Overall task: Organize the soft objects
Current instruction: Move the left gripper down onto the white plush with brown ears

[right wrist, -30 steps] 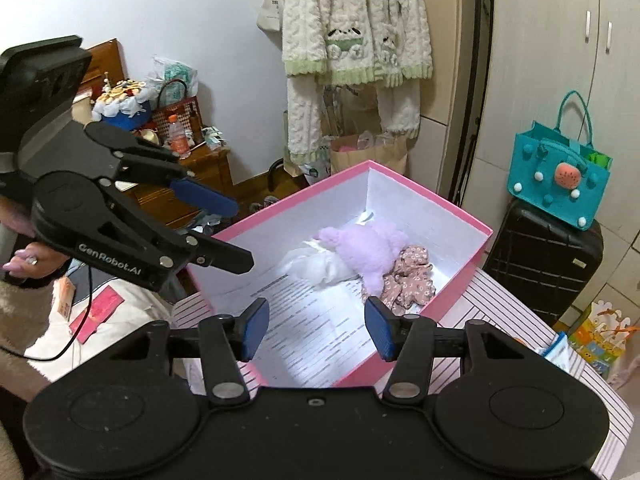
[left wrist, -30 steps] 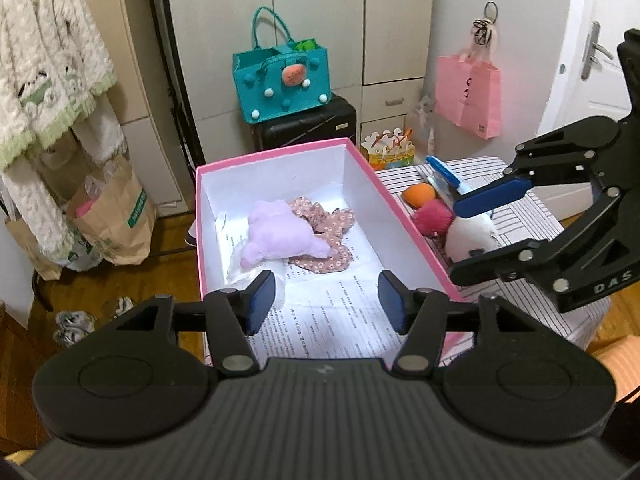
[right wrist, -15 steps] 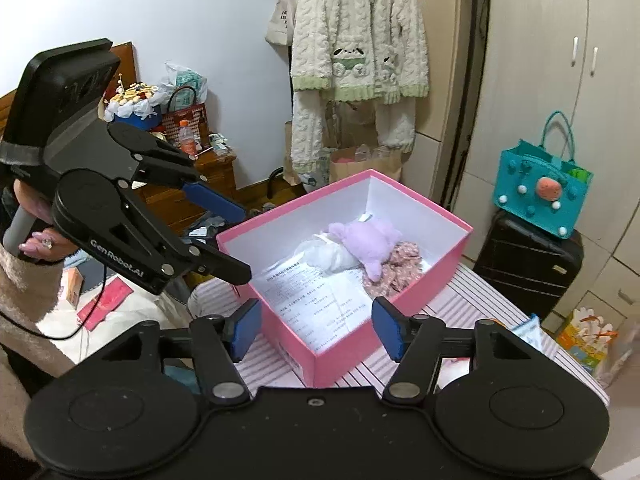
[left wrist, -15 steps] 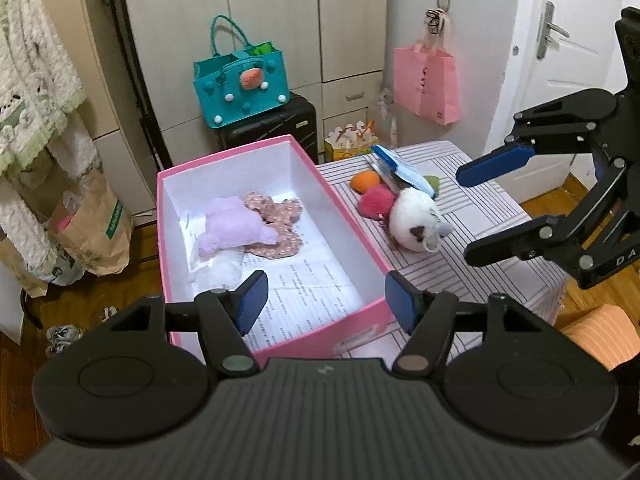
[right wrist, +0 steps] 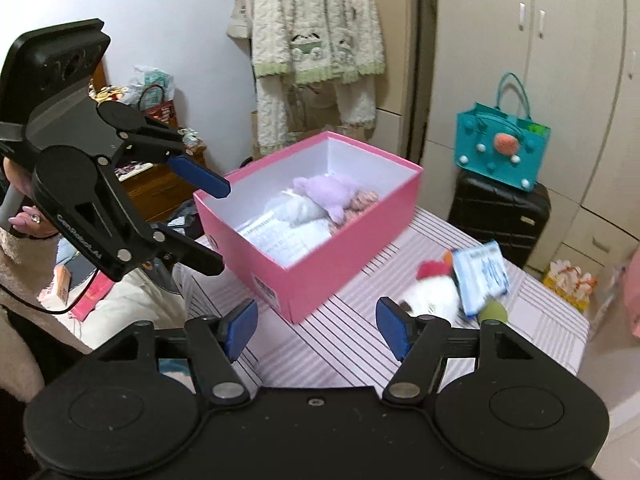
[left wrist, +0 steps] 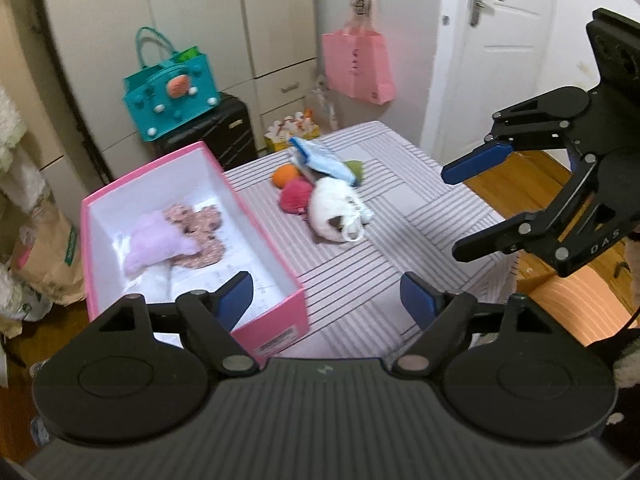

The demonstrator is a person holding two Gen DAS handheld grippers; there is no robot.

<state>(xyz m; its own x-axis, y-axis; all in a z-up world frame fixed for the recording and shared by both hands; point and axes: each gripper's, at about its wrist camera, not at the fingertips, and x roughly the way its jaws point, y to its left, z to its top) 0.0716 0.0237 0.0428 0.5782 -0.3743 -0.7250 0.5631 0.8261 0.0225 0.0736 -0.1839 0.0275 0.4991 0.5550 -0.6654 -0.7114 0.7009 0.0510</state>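
A pink box (left wrist: 276, 320) stands on the left of the striped table (left wrist: 400, 248). Inside it lie a purple plush (left wrist: 156, 240), a floral cloth (left wrist: 202, 224) and a white cloth (left wrist: 158, 280). To the right of the box lies a pile: a white plush (left wrist: 332, 212), a pink ball (left wrist: 296, 196), an orange ball (left wrist: 283, 176), a green piece (left wrist: 355, 168) and a blue pack (left wrist: 320, 160). My left gripper (left wrist: 326, 296) hovers over the box's near right corner, jaws opening and empty. My right gripper (right wrist: 316, 326) hangs above the table between the box (right wrist: 332, 276) and the white plush (right wrist: 432, 292), jaws opening and empty.
A teal bag (left wrist: 172, 88) sits on a black suitcase (left wrist: 216, 136) behind the table. A pink bag (left wrist: 356, 64) hangs by the white door (left wrist: 504, 40). A cardigan (right wrist: 316, 40) hangs behind the box. A paper bag (left wrist: 48, 252) stands on the floor at left.
Both grippers have drawn back from over the box and swung right, so the pile of toys has come into view. Both pairs of jaws stand wider than before.
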